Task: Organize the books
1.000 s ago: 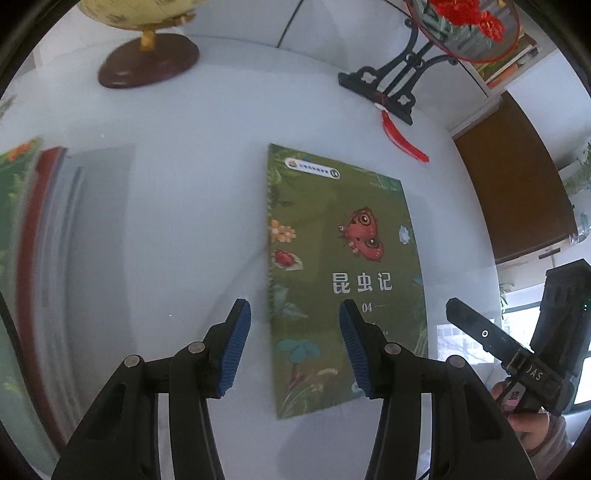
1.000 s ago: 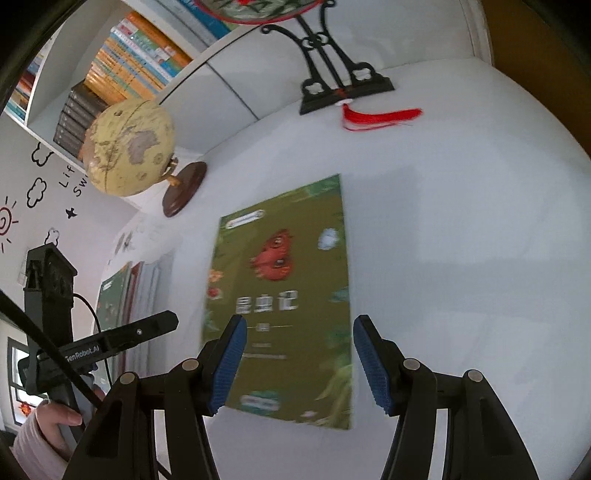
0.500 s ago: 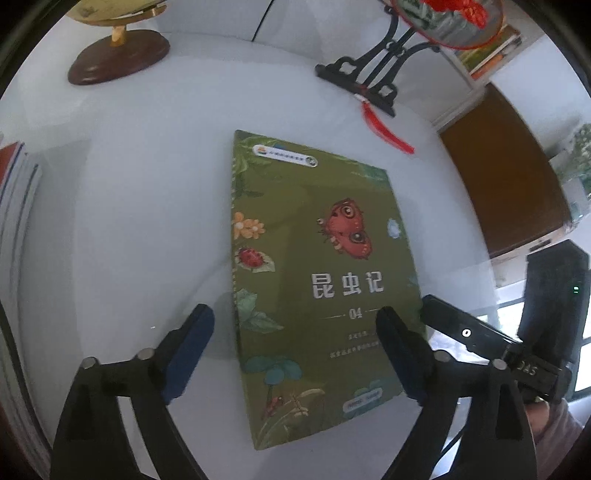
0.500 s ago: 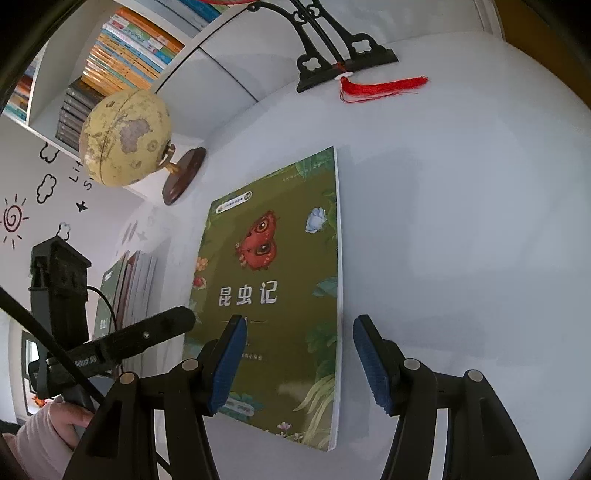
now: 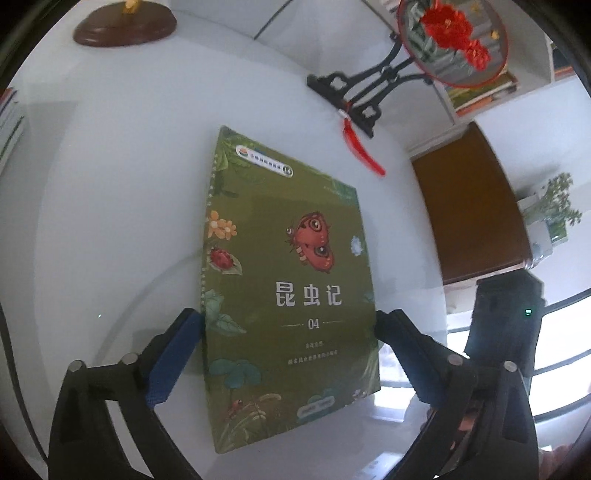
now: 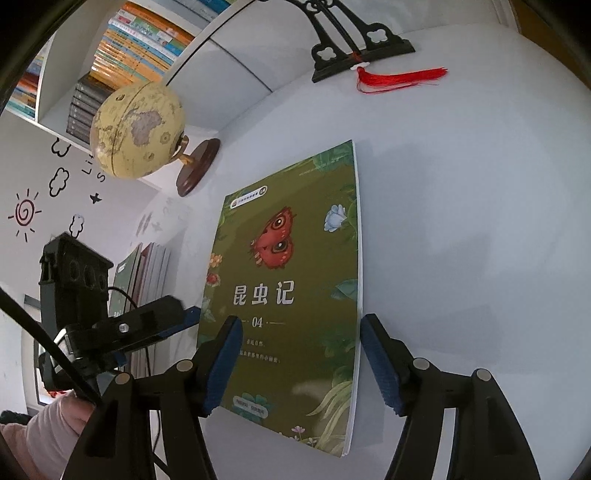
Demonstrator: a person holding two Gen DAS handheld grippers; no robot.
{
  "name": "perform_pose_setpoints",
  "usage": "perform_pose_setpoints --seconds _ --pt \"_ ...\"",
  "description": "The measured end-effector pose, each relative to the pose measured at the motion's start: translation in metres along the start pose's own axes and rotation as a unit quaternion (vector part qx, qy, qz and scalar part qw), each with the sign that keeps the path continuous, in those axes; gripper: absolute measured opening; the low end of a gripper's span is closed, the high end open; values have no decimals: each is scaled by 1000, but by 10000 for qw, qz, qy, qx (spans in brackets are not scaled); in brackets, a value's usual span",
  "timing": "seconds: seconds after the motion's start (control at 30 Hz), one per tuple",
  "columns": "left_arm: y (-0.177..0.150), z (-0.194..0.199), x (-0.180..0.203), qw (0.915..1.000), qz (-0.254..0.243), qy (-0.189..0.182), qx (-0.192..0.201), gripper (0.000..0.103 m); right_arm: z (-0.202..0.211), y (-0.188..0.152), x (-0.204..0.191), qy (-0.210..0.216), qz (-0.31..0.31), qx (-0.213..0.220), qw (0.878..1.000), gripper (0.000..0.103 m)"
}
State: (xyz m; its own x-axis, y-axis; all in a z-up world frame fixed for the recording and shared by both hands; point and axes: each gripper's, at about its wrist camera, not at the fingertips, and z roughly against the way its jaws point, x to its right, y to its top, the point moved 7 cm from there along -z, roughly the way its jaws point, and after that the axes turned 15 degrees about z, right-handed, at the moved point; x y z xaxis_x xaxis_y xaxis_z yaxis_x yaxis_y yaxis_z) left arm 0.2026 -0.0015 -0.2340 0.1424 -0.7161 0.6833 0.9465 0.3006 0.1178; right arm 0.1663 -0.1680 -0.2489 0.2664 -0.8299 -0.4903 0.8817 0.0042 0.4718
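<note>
Left wrist view: we find the green book (image 5: pixel 291 291) lying flat on the white table (image 5: pixel 110 206), cover up, running from frame centre down toward the lower middle. The left gripper (image 5: pixel 288 332) straddles it, one blue pad at the book's left edge, the other finger at its right edge; the jaws stand wide and are closing, the book between them. Whether the pads already press on the edges we cannot tell, since the right pad is hidden behind its finger. Upper left, a brown globe base (image 5: pixel 123 27); upper right, a black fan stand (image 5: pixel 365 96) with a red tassel (image 5: pixel 360 147) trailing from it. Right wrist view: the same book (image 6: pixel 291 295) fills frame centre, its page edge facing right. The right gripper (image 6: pixel 299 354) hovers above the book's lower half, the left pad over the cover, the right pad just off the page edge; jaws partly apart and opening, gripping nothing. At left, the other gripper (image 6: pixel 155 325) reaches to the book's left edge. Behind it, a stack of books (image 6: pixel 147 273) lies on the table. Upper left, a yellow globe (image 6: pixel 136 129).
</note>
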Motion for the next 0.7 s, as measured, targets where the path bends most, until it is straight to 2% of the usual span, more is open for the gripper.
perform_pose_setpoints --seconds 0.07,0.13,0.17,0.23,0.33,0.47,0.7 --pt "3 10 -2 9992 218 -297 150 81 4 -3 8 -112 -42 12 9999 39" --pt "8 15 -5 9969 475 -594 205 64 8 -8 19 -113 -218 92 9997 26" --pt "10 15 -7 9962 537 -659 205 50 10 -11 24 12 -389 150 9991 22" --pt "12 14 -10 9950 658 -743 134 48 14 -16 33 22 -548 228 9982 20" --pt "12 10 -12 9953 663 -698 127 48 15 -16 33 -61 -467 227 9986 20" --pt "13 14 -13 9906 915 -1015 91 48 17 -14 35 -92 -510 253 9983 20" --pt "12 2 -26 9911 1133 -697 -99 47 18 -17 37 -121 -516 361 9979 20"
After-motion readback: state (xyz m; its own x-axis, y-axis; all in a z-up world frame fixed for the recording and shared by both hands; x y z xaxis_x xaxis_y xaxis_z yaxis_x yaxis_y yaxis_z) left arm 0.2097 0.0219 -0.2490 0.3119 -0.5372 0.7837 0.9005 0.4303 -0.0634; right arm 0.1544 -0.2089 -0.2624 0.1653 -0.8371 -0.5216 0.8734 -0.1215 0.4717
